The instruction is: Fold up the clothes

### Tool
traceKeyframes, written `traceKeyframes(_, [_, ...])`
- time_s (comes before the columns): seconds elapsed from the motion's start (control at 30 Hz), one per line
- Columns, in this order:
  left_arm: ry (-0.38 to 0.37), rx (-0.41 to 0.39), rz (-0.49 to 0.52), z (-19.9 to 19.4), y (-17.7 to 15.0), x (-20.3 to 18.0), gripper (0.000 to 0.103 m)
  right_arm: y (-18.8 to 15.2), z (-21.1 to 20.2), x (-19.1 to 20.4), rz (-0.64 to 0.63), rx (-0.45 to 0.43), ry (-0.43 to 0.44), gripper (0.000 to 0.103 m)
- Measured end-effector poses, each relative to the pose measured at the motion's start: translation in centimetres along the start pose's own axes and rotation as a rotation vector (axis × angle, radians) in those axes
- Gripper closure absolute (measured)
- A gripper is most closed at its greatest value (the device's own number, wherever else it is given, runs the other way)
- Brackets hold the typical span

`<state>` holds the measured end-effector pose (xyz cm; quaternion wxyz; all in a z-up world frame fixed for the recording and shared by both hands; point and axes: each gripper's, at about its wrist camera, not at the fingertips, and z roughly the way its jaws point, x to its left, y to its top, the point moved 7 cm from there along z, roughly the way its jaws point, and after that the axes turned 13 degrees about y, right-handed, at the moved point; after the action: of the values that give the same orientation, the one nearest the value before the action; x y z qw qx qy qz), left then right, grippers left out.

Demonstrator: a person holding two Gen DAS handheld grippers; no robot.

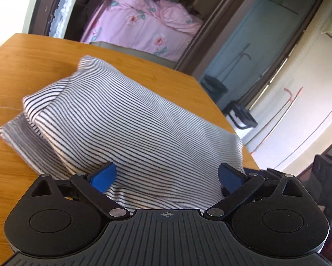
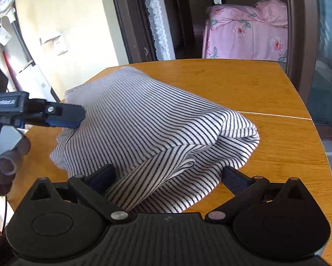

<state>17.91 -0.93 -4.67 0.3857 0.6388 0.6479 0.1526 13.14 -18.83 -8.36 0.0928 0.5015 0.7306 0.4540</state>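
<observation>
Apparently folded, slightly blurred striped garment [image 1: 130,119]

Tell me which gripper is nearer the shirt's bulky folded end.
The right gripper; the shirt bulges beside it, while the left gripper reaches the flatter end.

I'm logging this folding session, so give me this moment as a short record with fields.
garment: striped top, bunched and partly folded
surface: wooden table
left tool: fingers spread wide, cloth lying between them, no grip
right tool: fingers spread wide over the near edge of the cloth
background: pink floral bedding beyond the doorway
fold state: unfinished, layers loose
</observation>
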Motion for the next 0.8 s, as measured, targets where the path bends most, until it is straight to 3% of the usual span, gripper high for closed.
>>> traceKeyframes(0.1, [0.056,-0.036,0.023,0.4,0.9,1.0,0.002,0.4,-0.2,2.0,-0.045,0.002,0.047,0.000])
traceKeyframes(0.23, [0.144,-0.088,0.051,0.7,2.0,2.1,0.002,2.4,-2.2,3.6,-0.119,-0.068,0.081,0.000])
traceKeyframes(0.33, [0.221,-0.110,0.052,0.9,2.8,3.2,0.001,4.1,-3.3,3.1,-0.152,-0.124,0.030,0.000])
traceKeyframes(0.4, [0.232,-0.101,0.024,0.5,3.1,3.5,0.001,4.9,-3.1,1.6,-0.138,-0.133,-0.029,0.000])
traceKeyframes(0.53, [0.178,-0.096,-0.003,-2.3,2.7,2.6,0.001,5.5,-1.4,-1.6,-0.099,-0.103,-0.153,0.000])
traceKeyframes(0.63, [0.092,-0.099,0.025,-4.5,1.9,0.5,0.000,5.2,0.6,-3.6,-0.087,-0.050,-0.238,0.000])
traceKeyframes(0.8, [-0.095,0.024,0.028,-4.0,-0.5,-2.6,0.000,4.1,2.1,-3.9,-0.108,-0.021,-0.291,0.000])
